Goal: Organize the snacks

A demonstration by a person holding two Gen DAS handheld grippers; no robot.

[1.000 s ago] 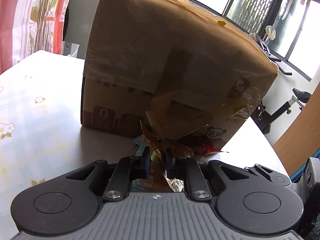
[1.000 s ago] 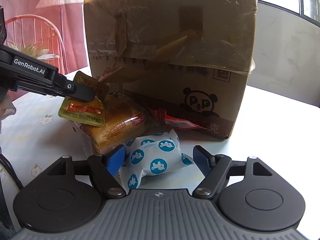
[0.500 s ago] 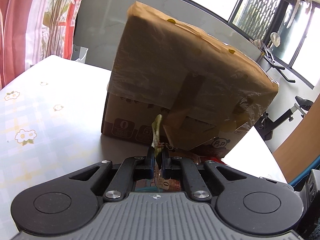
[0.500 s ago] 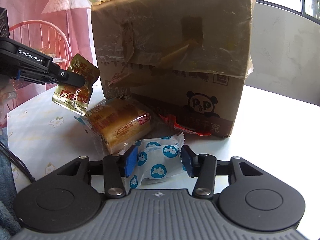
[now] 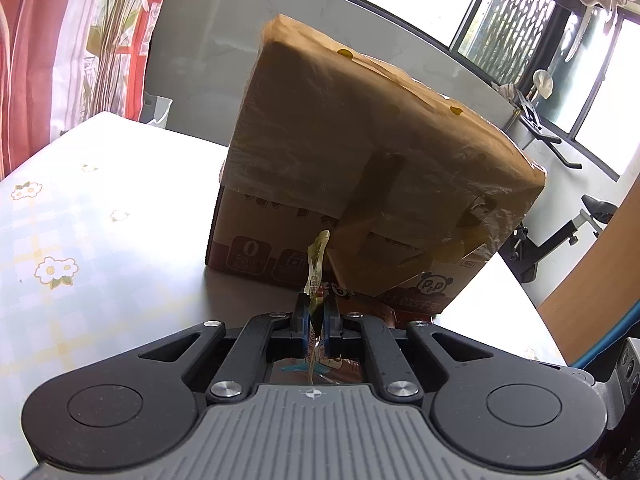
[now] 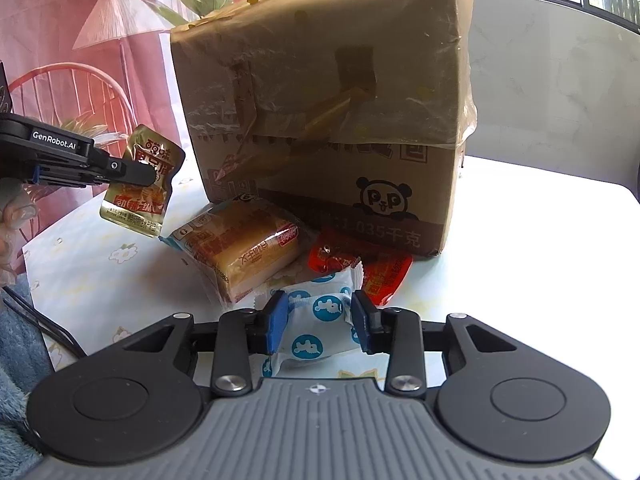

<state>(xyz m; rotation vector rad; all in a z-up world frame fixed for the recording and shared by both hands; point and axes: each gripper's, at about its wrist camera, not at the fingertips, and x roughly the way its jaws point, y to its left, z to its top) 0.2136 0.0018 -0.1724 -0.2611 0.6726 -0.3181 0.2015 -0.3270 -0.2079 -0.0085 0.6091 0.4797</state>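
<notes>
Left gripper [image 6: 150, 176] held level above the table [image 6: 100, 280], fingers clamped on a golden packet [image 6: 138, 188]. Right gripper [image 6: 320, 320] low, fingers closed against a white-blue packet [image 6: 320, 320] before the box [image 6: 332, 120].

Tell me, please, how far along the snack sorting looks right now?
Nothing looks sorted yet. The left gripper holds a gold pouch aloft; the right gripper clamps a white-and-blue packet. A bread pack and red packet lie beside the cardboard box.
</notes>
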